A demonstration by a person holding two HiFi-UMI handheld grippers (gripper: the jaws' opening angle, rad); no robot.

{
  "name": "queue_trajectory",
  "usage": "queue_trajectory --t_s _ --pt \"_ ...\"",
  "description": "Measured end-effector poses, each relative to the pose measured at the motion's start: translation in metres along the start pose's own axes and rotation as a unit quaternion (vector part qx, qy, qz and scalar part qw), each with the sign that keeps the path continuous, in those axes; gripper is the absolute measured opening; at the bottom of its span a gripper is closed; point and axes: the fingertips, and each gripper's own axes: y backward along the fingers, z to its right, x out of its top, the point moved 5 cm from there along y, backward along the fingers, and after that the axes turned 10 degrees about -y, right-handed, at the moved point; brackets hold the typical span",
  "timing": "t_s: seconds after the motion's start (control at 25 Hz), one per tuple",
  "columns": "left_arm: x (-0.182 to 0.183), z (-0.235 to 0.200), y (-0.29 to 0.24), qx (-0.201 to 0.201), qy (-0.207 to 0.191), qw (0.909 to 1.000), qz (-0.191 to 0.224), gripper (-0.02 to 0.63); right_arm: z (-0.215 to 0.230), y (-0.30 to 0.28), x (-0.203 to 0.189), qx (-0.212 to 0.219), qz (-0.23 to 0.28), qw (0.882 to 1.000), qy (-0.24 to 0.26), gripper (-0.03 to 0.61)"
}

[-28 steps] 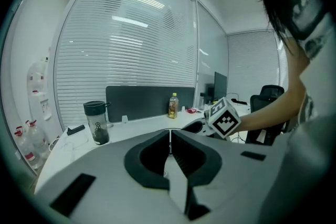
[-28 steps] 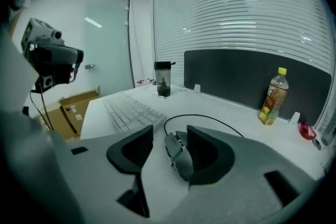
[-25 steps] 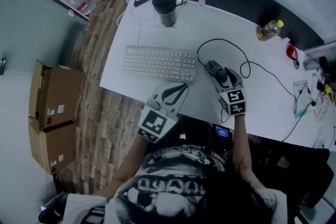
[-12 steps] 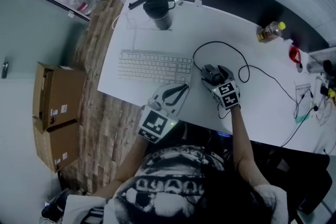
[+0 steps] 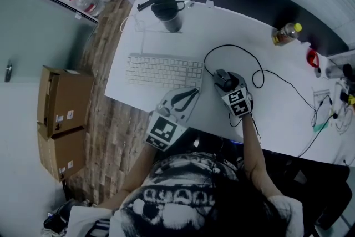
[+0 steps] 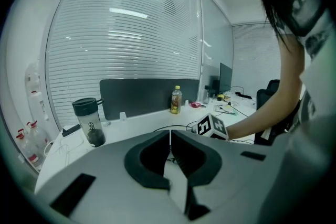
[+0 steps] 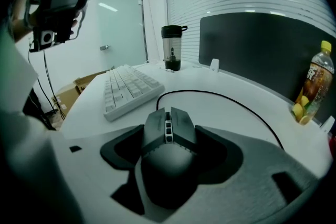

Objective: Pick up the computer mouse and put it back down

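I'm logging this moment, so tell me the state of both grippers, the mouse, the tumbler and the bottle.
right gripper: open, jaws have just been closing, mouse between them
mouse: resting on the desk, not clamped
left gripper: shut, empty
tumbler: upright, lid on
bottle: upright, capped

On the white desk [image 5: 186,41] before me, the dark wired mouse [image 5: 222,78] lies right of the white keyboard [image 5: 163,70]; the dark lidded tumbler [image 5: 168,14] stands behind the keyboard.

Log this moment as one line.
right tool: jaws apart, just closing, astride dark grey wired computer mouse on white desk | left tool: shut, empty
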Motion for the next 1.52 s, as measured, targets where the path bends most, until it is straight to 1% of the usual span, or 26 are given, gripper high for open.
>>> queue_trajectory --t_s 0.12,0.28,0.4,0.6,0.8,0.92,1.0,1.12,1.28,1.52 --pt "0.005 0.000 0.003 0.001 -0.007 1.0000 0.005 0.009 -0.003 0.007 -0.001 -0.002 0.006 1.000 -0.029 0.301" --pt "0.011 0.001 0.005 -0.004 -0.014 0.9998 0.013 0.009 -0.006 0.026 0.007 -0.012 0.035 0.998 -0.055 0.301" --pt "0.011 0.007 0.004 -0.014 -0.022 0.9995 0.015 0.009 0.000 0.047 0.017 -0.035 0.065 0.995 -0.061 0.301" --pt "0.016 0.018 0.000 -0.039 -0.035 0.9983 0.025 0.009 0.008 0.095 0.035 -0.069 0.115 0.988 -0.075 0.301" --pt "0.026 0.026 -0.006 -0.063 -0.046 0.9962 0.039 0.009 0.017 0.146 0.046 -0.111 0.152 0.979 -0.081 0.301" --pt "0.030 0.034 -0.011 -0.079 -0.053 0.9945 0.045 0.009 0.022 0.178 0.049 -0.140 0.165 0.973 -0.081 0.301" --pt "0.033 0.041 -0.016 -0.091 -0.058 0.9930 0.048 0.009 0.026 0.196 0.046 -0.154 0.187 0.966 -0.091 0.301" --pt "0.040 0.050 -0.027 -0.115 -0.067 0.9896 0.055 0.009 0.032 0.222 0.038 -0.182 0.198 0.958 -0.103 0.301" --pt "0.048 0.067 -0.042 -0.147 -0.075 0.9842 0.065 0.009 0.042 0.246 0.016 -0.216 0.197 0.949 -0.122 0.301" --pt "0.056 0.096 -0.068 -0.190 -0.083 0.9761 0.066 0.009 0.061 0.263 -0.033 -0.253 0.178 0.936 -0.169 0.301"
